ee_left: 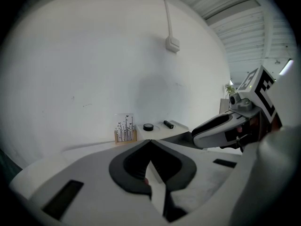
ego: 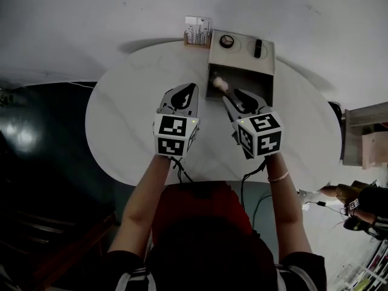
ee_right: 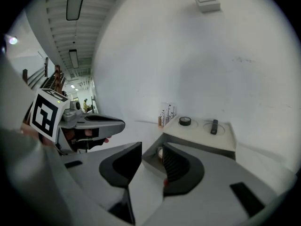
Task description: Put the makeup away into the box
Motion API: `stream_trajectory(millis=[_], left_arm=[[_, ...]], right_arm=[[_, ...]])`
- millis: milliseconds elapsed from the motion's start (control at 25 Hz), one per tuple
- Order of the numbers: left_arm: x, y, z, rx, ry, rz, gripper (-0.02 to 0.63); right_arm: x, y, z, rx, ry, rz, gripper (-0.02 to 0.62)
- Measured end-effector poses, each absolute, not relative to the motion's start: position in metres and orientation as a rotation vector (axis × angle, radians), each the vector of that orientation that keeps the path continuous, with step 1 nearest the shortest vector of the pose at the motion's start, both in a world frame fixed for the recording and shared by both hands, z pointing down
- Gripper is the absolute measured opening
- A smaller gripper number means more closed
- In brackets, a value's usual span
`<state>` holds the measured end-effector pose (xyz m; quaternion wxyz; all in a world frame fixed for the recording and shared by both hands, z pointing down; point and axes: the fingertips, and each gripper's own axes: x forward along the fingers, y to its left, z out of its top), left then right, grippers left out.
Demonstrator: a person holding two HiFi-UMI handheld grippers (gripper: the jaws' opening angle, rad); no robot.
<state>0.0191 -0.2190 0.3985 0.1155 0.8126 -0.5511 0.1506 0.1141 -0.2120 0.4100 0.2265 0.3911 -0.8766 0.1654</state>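
While your left tongs (ee_left: pixel 150 141) (ego: pixel 193 88) sit clenched tip to tip with nothing between them, your right tongs (ee_right: pixel 153 147) (ego: pixel 235 97) stand released and empty, just beside the left. Both hover above the white desk (ego: pixel 133 120). Your right tongs point at the open compartment of the box (ego: pixel 242 58) (ee_right: pixel 197 138), where a pale round piece (ego: pixel 219 83) (ee_right: pixel 160 153) lies. On the box's flat top rest a round compact (ego: pixel 227 40) (ee_right: pixel 185 121) and a black tube (ego: pixel 258 48) (ee_right: pixel 214 126), apart. A small card stand (ego: pixel 198 32) sits just beside the box.
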Motion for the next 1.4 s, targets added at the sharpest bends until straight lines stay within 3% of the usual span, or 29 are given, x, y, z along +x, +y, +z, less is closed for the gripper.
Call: stream_trajectory(millis=[320, 640, 1400], left_arm=[[0.022, -0.200, 0.391, 2.399, -1.608, 0.429, 0.021], [0.027, -0.183, 0.383, 2.426, -1.603, 0.426, 0.021], [0.042, -0.157, 0.378, 2.443, -1.584, 0.410, 0.021]], right_arm=[[0.122, -0.192, 0.385, 1.228, -2.455, 0.428, 0.063], [0.132, -0.174, 0.361, 1.379, -2.488, 0.380, 0.015], [0.163, -0.148, 0.334, 1.639, -2.527, 0.342, 0.014]])
